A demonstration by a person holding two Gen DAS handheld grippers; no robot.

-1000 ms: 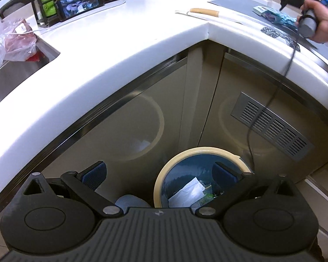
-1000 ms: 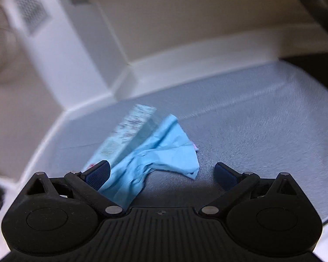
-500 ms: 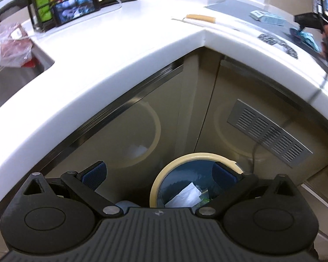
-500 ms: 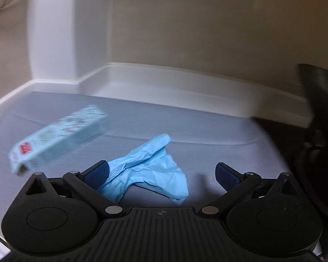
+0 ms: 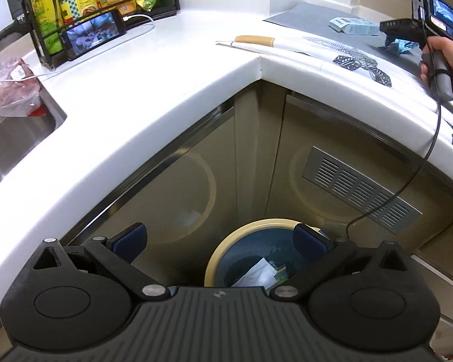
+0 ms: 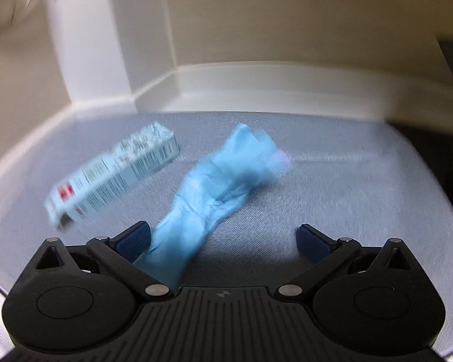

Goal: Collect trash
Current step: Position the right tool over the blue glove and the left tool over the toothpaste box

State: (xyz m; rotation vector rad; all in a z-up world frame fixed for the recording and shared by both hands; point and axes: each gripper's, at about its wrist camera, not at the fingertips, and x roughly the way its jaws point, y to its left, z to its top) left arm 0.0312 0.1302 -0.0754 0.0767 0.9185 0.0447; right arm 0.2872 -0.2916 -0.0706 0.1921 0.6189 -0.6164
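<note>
Glove, blue, crumpled, lying on the grey mat of the bench; its near end reaches between the wide-spread fingers of the right claw, close to the left finger. Box: just left of the glove. Bin: on the floor below, left claw wide and empty above it. Advice: centre on the glove, clear of the box, then close.

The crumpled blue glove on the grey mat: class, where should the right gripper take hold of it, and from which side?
Grip the blue glove at its narrow middle, coming from above with the right gripper open and its fingers across the long axis. It lies flat, soft and elongated; the small box sits apart on its left.
</note>
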